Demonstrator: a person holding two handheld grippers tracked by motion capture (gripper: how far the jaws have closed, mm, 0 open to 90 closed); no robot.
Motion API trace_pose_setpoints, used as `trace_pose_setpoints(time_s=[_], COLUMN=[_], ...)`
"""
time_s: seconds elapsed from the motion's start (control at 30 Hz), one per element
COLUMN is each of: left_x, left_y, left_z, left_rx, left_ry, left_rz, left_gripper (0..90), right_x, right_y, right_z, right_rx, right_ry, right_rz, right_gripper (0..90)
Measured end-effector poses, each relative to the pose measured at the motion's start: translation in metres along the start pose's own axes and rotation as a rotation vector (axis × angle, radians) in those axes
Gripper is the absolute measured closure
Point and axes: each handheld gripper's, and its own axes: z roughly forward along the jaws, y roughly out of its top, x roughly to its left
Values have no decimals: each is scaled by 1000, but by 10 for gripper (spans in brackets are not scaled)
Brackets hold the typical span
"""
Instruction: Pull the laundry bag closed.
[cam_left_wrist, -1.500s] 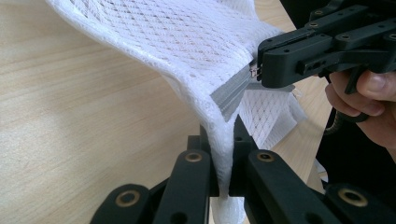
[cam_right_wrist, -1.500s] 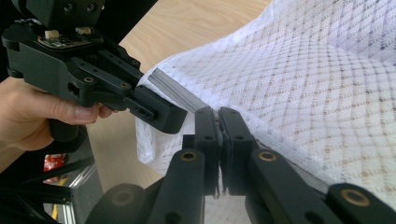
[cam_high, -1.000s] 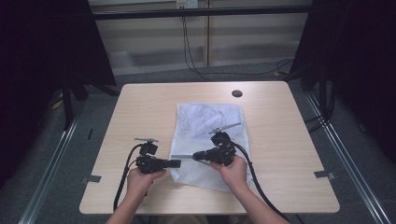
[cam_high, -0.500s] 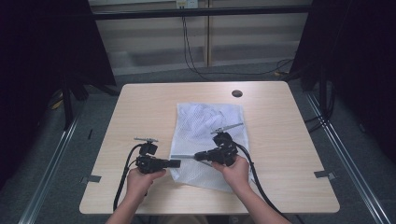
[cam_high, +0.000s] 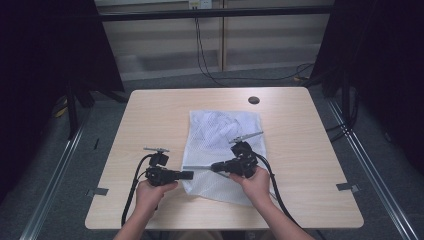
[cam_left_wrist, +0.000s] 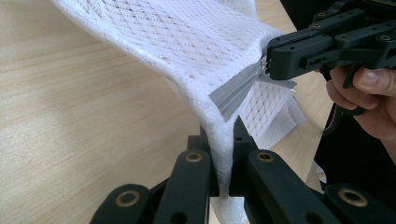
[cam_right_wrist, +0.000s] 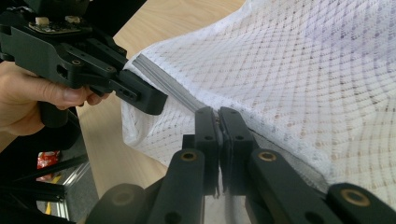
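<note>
- Mesh bag lies mid-table, its near-left corner lifted.
- Left gripper pinches the bag's edge beside the grey zipper.
- Right gripper is clamped on the zipper end.

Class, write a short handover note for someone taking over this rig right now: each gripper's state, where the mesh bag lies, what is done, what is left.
Left gripper: shut on the white mesh bag at the zipper-end edge.
Right gripper: shut at the grey zipper, apparently on its pull.
The bag lies on the wooden table, near edge lifted between the grippers.
Done: both grips taken.
Left: probably running the zipper along; how far it has gone is unclear.
</note>
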Motion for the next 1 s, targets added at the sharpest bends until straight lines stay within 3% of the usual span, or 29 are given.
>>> trace_pose_setpoints(time_s=[1.0], left_x=[0], left_y=[0], left_z=[-1], left_rx=[6], left_ry=[-12], left_rz=[-2], left_gripper=[896], right_x=[-12], right_y=[-10], right_z=[-16], right_rx=[-10], right_ry=[2], right_rz=[-4], right_gripper=[870])
